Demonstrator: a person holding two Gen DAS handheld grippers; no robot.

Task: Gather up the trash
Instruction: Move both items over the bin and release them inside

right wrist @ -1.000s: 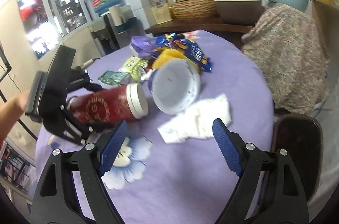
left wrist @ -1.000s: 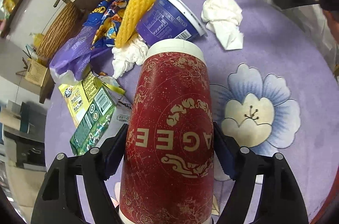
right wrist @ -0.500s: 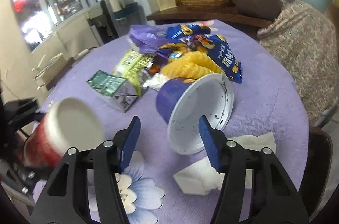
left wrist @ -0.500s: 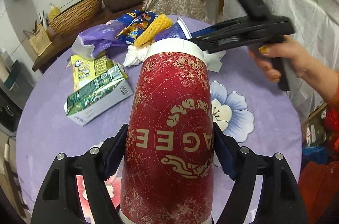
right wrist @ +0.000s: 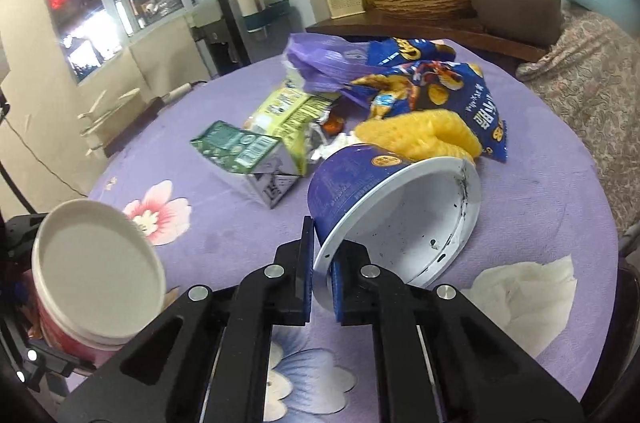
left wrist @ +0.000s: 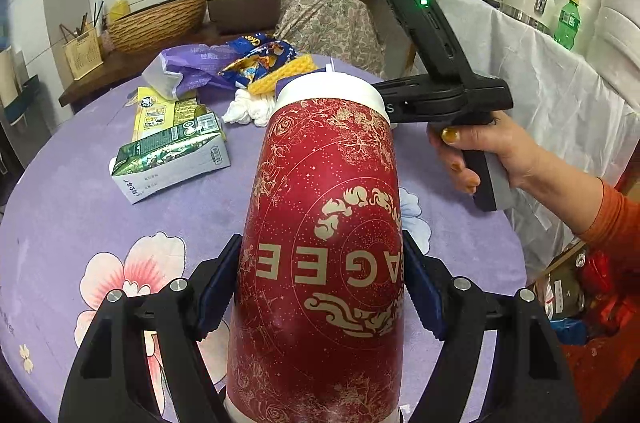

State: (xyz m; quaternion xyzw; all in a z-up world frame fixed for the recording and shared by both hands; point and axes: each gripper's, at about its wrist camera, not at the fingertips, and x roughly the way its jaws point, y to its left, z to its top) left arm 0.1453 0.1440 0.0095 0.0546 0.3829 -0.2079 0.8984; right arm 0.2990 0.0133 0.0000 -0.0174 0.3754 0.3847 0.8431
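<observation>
The left gripper (left wrist: 320, 287) is clamped on the waist of a red paper cup (left wrist: 324, 243), held clear above the bench (left wrist: 72, 207); the cup fills the centre of the left wrist view and shows at the lower left of the right wrist view, its pale mouth towards the camera. The right gripper (right wrist: 320, 279) has its jaws drawn together on the white rim of a blue instant-noodle bowl (right wrist: 396, 207), which lies tipped on its side just right of centre, mouth towards the camera.

To do this step well, I judge the rim pinch should stay firm but not crushing, since thin bowl walls likely buckle. Lift the bowl straight up and towards the camera, so that it peels away from the yellow foam fruit net (right wrist: 420, 135) leaning against its far side. Keep the red cup level and well apart from the bowl while both hands carry.

More trash waits beyond: a green drink carton (right wrist: 244, 155) at mid-left, a yellow-green wrapper (right wrist: 288, 111) behind it, a blue snack bag (right wrist: 440, 83) and a purple plastic bag (right wrist: 320, 59) at upper centre, and a crumpled tissue (right wrist: 524, 287) at lower right. The tissue lies near the bowl's rim and could be dragged along. No bin shows in the right wrist view.
</observation>
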